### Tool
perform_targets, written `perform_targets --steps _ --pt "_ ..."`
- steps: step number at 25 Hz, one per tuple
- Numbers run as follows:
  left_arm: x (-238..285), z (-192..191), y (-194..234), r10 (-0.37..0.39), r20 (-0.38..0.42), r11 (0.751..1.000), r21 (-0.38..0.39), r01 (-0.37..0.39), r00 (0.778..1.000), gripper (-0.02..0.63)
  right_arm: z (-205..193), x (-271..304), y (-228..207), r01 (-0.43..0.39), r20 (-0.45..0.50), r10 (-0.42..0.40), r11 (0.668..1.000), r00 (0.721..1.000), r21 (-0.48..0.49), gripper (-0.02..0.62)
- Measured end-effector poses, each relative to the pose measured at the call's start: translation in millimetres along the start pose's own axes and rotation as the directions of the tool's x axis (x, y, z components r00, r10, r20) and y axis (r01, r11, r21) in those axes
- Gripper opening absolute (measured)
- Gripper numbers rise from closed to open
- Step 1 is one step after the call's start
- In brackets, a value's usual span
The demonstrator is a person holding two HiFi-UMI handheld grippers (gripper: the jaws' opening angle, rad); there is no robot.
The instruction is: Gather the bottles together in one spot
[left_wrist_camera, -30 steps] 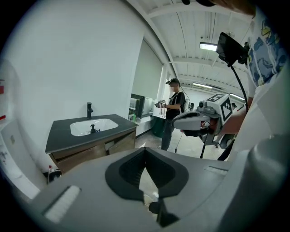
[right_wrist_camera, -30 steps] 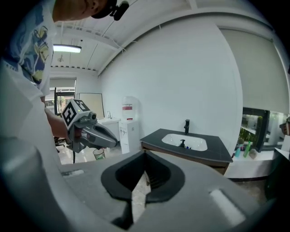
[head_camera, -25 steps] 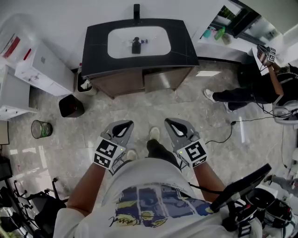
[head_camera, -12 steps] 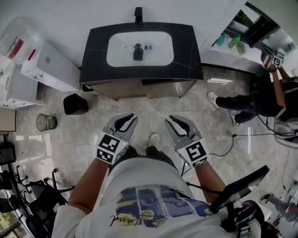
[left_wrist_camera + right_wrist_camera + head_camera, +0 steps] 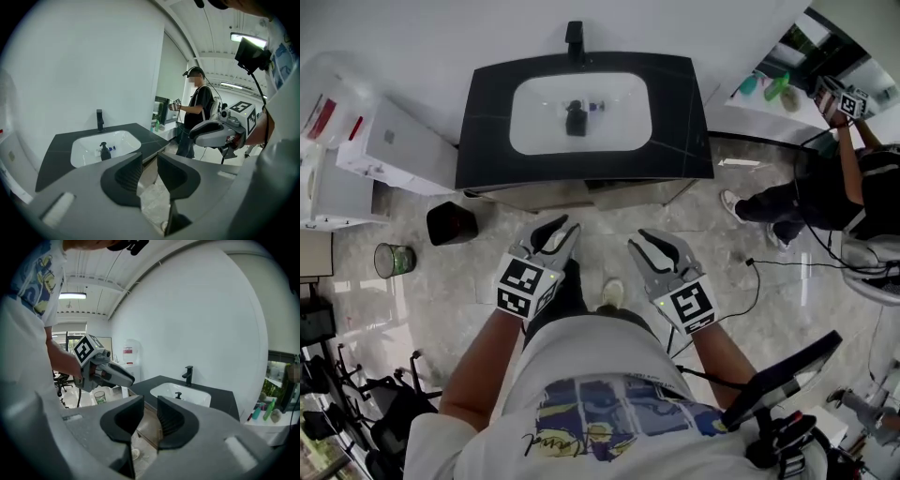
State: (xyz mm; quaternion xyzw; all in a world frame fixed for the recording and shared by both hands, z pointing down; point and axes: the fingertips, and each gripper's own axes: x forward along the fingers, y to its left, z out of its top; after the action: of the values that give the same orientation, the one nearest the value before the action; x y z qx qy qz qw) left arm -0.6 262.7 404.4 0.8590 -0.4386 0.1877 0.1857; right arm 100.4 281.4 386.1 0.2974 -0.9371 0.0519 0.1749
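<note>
**L gripper** [image 5: 555, 234]: the person is holding it low in front of the body, over the floor, on the near side of the vanity top [image 5: 487, 141]. The jaws are opening. A narrow gap is showing btwn the pads w/ nothing in it, so it is gripping nothing.

**R gripper** [image 5: 652, 246]: the person is holding it just right of the L gripper at a similar height, tips pointing toward the vanity top. The jaws are opening. Only floor is showing through the gap, so it is gripping nothing.

**Black pump bottle** [image 5: 576, 119]: it is standing upright inside the white basin [image 5: 534, 127], approx. at centre, well apart from both grippers. A small blue item [image 5: 596, 106] is lying just right of it in the basin; its type cannot be made out.

**Faucet** [image 5: 574, 37]: black, standing at the far edge of the vanity top, behind the basin.

**Green and teal bottles** [image 5: 766, 86]: they are standing close together on a white ledge [image 5: 741, 117] at far right, well apart from the basin.

**Floor, left side:** a black bin [image 5: 450, 223] is sitting by the near-left corner of the vanity top. A see-through container w/ green inside [image 5: 394, 260] is sitting further left. A white cabinet [image 5: 389, 145] is standing left of the vanity top.

**Second person** [image 5: 830, 183]: standing at right, holding up a marker-cube gripper near the ledge.
</note>
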Motion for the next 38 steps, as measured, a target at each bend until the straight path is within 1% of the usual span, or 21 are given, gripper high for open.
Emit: perform_targets --steps 7,11,15,18,20,22,26,30,35,38 --pt "40.2 19.8 66.6 -0.064 -0.009 0.998 0.015 0.064 0.998 0.129 15.8 56.6 -20.4 0.057 -0.033 -0.056 0.998 0.998 0.038 0.095" --pt "61.1 27.6 108.0 -0.092 -0.034 0.995 0.032 0.093 0.995 0.137 27.6 94.9 -37.6 0.101 -0.055 -0.099 0.994 0.994 0.048 0.098" --pt "79.8 34.3 149.8 -0.097 -0.049 0.993 0.066 0.1 0.994 0.143 44.3 127.9 -51.0 0.158 -0.061 -0.156 0.987 0.986 0.034 0.104" --pt "99.3 32.4 174.5 -0.082 -0.068 0.994 0.069 0.087 0.994 0.147 52.2 141.0 -58.0 0.184 -0.062 -0.182 0.982 0.981 0.033 0.107" --pt "112.3 27.9 184.1 -0.063 -0.082 0.995 0.065 0.069 0.995 0.149 50.2 141.3 -62.2 0.186 -0.087 -0.183 0.982 0.979 0.037 0.107" --pt "130.0 29.0 197.7 -0.035 -0.089 0.996 0.083 0.042 0.995 0.159 47.9 145.5 -73.2 0.185 -0.105 -0.18 0.982 0.978 0.041 0.107" --pt "170.2 26.0 221.5 0.015 -0.123 0.994 0.108 -0.002 0.992 0.181 41.0 158.6 -93.6 0.153 -0.107 -0.146 0.987 0.983 0.058 0.107" --pt "212.4 22.8 244.5 0.057 -0.173 0.993 0.114 -0.038 0.983 0.199 46.7 172.3 -120.3 0.104 -0.114 -0.099 0.994 0.989 0.035 0.107" --pt "248.8 15.5 250.2 0.082 -0.229 0.991 0.119 -0.055 0.97 0.218 43.9 169.8 -152.3 0.061 -0.119 -0.055 0.997 0.991 0.046 0.107" --pt "267.2 9.4 257.7 0.092 -0.257 0.99 0.124 -0.062 0.962 0.227 38.2 171.3 -166.7 0.048 -0.129 -0.04 0.997 0.991 0.063 0.107"
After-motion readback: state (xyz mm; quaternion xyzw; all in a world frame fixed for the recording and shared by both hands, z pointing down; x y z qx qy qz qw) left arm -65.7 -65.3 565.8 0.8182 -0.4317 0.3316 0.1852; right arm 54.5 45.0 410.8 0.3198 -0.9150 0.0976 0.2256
